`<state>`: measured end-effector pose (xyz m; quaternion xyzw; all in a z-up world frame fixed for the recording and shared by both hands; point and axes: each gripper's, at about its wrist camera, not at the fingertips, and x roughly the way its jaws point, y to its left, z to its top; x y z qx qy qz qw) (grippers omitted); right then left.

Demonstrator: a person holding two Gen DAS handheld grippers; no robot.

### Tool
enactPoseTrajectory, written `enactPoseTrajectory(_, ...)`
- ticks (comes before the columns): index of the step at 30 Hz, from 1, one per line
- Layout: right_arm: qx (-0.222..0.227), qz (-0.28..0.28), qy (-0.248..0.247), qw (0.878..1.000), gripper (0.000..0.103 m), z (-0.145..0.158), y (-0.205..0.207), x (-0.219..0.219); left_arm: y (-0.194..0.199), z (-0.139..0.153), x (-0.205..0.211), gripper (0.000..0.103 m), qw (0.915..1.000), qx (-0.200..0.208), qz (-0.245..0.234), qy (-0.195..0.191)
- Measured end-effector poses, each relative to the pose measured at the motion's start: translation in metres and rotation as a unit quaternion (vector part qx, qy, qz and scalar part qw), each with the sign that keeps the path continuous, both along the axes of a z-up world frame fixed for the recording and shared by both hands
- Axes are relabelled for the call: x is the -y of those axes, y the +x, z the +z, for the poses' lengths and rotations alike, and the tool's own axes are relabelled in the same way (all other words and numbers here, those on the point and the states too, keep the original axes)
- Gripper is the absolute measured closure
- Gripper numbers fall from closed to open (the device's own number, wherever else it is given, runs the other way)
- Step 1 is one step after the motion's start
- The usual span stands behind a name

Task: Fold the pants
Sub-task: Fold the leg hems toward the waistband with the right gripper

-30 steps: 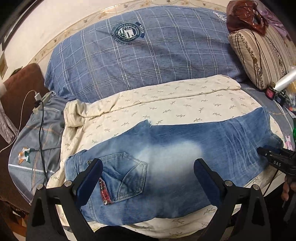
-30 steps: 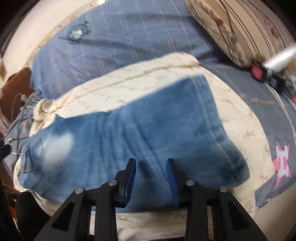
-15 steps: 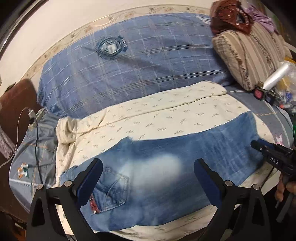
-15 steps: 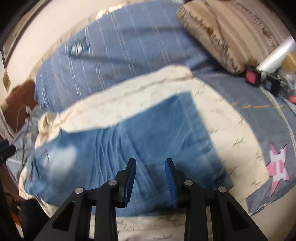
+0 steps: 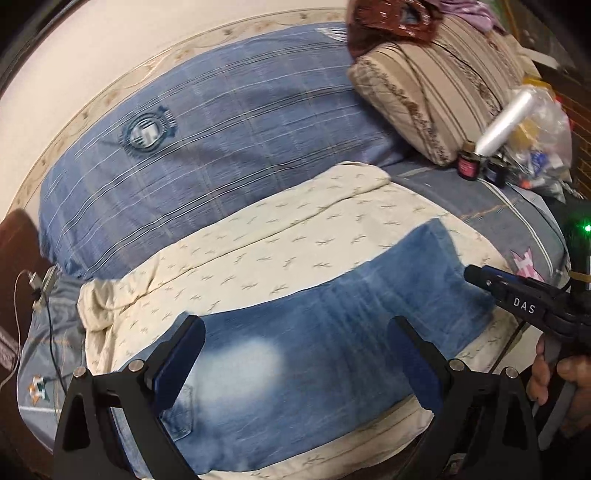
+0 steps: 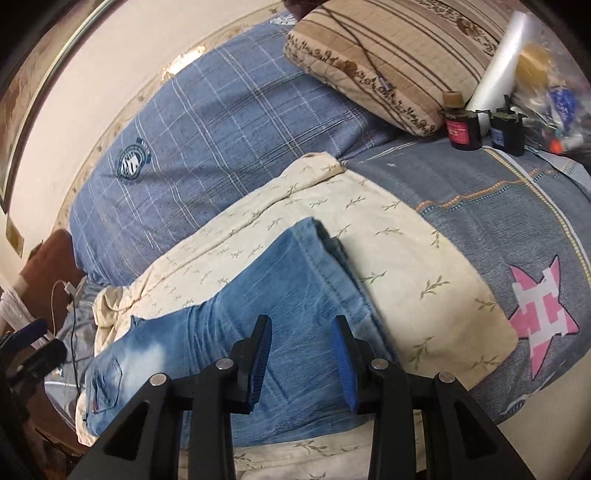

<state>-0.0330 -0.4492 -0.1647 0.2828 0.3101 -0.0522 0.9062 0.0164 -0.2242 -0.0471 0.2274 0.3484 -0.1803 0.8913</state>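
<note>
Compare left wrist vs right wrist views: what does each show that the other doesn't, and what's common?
Only the left wrist view: the hand gripping the right gripper's handle, a green light at the right edge, and a dark red bag above the pillow.

Only the right wrist view: a framed edge on the wall at upper left, and the folded thickness at the jeans' far end.

Both: the jeans flat on the cream cloth, the blue plaid cover, the striped pillow, small bottles, neither gripper holding anything.
</note>
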Motion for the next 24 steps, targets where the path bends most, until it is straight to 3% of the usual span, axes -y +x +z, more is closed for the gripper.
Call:
enactPoseTrajectory(9,0.01,-0.024,0.026,0.999,0.066,-0.002,-0.014,0.027,0.006,-0.025,0.034,0.004,0.9987,-0.033,-0.035,0.016)
enactPoseTrajectory(12,0.008,-0.038,0.056,0.998,0.062,-0.009,-0.02,0.044,0.024,-0.052,0.037,0.004,0.9965,-0.069,-0.024,0.041)
enactPoseTrajectory(13,0.006,-0.045,0.067,0.997,0.049,-0.012,-0.023,0.05,0.031,-0.063,0.037,0.004,0.9952,-0.084,-0.022,0.046)
enactPoseTrajectory(14,0.007,-0.054,0.081,0.995,0.042,-0.014,-0.027,0.056,0.036,-0.071,0.037,0.004,0.9938,-0.097,-0.019,0.052)
enactPoseTrajectory(18,0.015,-0.062,0.098,0.993,0.042,-0.018,-0.035,0.068,0.051,-0.102,0.035,0.004,0.9882,-0.137,-0.001,0.069)
enactPoseTrajectory(22,0.008,-0.028,0.141,0.99,0.042,-0.027,-0.029,0.069,0.062,-0.139,0.037,0.004,0.9756,-0.201,0.008,0.088)
enactPoseTrajectory(24,0.001,-0.022,0.141,0.99,0.042,-0.028,-0.027,0.067,0.062,-0.136,0.039,0.004,0.9762,-0.201,0.009,0.082)
